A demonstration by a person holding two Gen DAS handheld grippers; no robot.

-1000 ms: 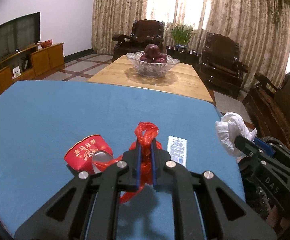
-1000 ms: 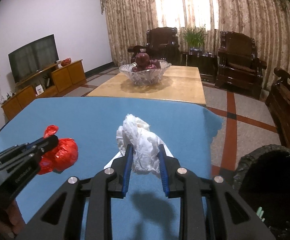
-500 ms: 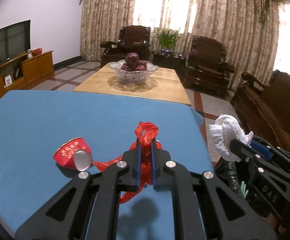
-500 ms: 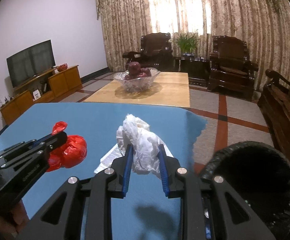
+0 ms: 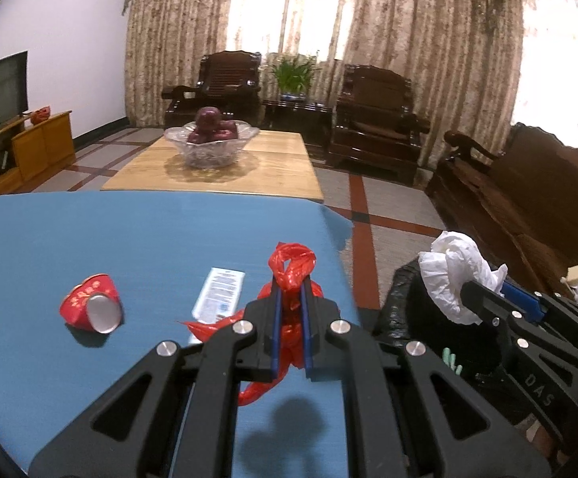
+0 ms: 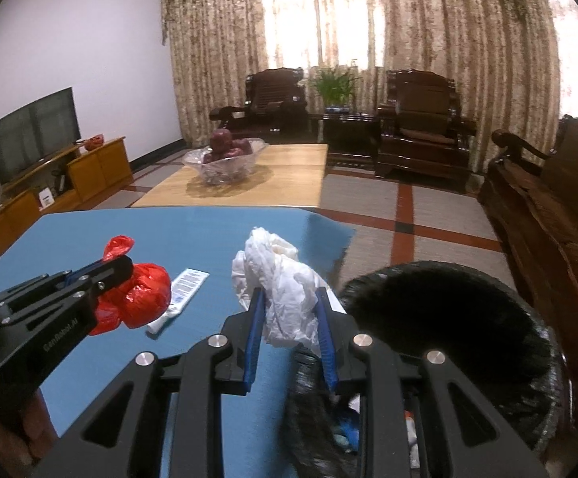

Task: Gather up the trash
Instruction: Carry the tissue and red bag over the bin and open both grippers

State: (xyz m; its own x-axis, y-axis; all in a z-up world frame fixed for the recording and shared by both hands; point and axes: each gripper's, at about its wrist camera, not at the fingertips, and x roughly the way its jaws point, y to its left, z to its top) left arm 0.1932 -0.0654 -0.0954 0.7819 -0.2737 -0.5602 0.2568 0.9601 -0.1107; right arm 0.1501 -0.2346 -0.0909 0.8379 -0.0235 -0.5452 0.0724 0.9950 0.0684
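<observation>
Left wrist view: left gripper [image 5: 290, 302] squeezed tight on a red plastic bag [image 5: 292, 267], knotted top sticking up past the blue pads, a loose red tail hanging down under the jaws. Held above the near right part of a blue table [image 5: 90, 239]. On the table, left of the bag: a flat white packet [image 5: 219, 292], lying down. Farther left: a squashed red paper cup [image 5: 92, 307] on its side, silver bottom facing near. To the right, off the table edge: a black trash bin [image 5: 420, 318], with the right gripper [image 5: 468, 298] over it, clamped on a crumpled white tissue [image 5: 454, 269].

Right wrist view: right gripper [image 6: 289, 306] partly closed, blue pads pressing both sides of the white tissue [image 6: 279, 279], lumpy top poking up and far past the fingers. Tissue right at the near left rim of the bin [image 6: 448, 318], at the table's right edge. Bin lined with a black bag, dark inside, some scraps at the bottom, too blurry to name. At left: left gripper [image 6: 123, 267] gripping the red bag [image 6: 141, 294], just above the table [image 6: 169, 231]. White packet [image 6: 179, 292] flat on the table between the two bundles.

Far away: a wooden table [image 6: 281, 175] with a glass bowl [image 6: 225, 163] of dark red fruit, dark wooden chairs [image 6: 420, 119], a green plant [image 6: 334, 83], curtains [image 6: 368, 20], a TV [image 6: 34, 133] on a low cabinet at far left.
</observation>
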